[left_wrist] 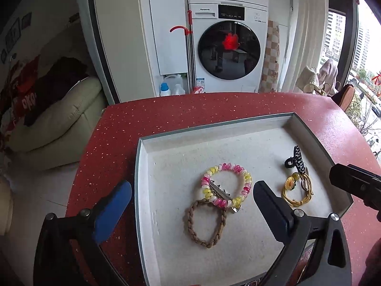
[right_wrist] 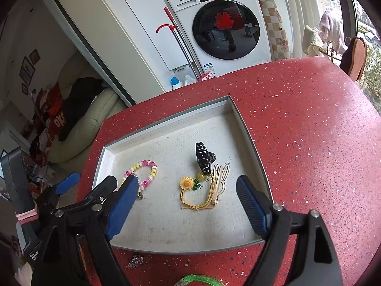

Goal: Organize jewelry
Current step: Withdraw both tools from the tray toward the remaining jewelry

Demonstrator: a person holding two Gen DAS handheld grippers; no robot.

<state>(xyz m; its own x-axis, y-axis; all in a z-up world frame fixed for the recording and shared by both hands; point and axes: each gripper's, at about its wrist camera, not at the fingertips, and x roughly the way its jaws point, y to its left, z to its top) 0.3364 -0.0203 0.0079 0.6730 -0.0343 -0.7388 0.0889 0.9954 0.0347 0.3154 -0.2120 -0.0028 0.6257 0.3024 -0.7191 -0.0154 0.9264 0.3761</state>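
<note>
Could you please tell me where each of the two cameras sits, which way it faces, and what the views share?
Left wrist: sits on the left gripper, open, facing across the tray toward the washing machine; its own fingers show, with the right gripper's tip at the right edge.
Right wrist: sits on the right gripper, open, facing the same way; the left gripper shows at left.
Shared: tray, pink-yellow bracelet, black claw clip, washing machine.

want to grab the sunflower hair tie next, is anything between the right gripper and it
Nothing visible blocks it. The right gripper is open above the tray, and the sunflower hair tie lies just ahead. The black claw clip lies just beyond.
</note>
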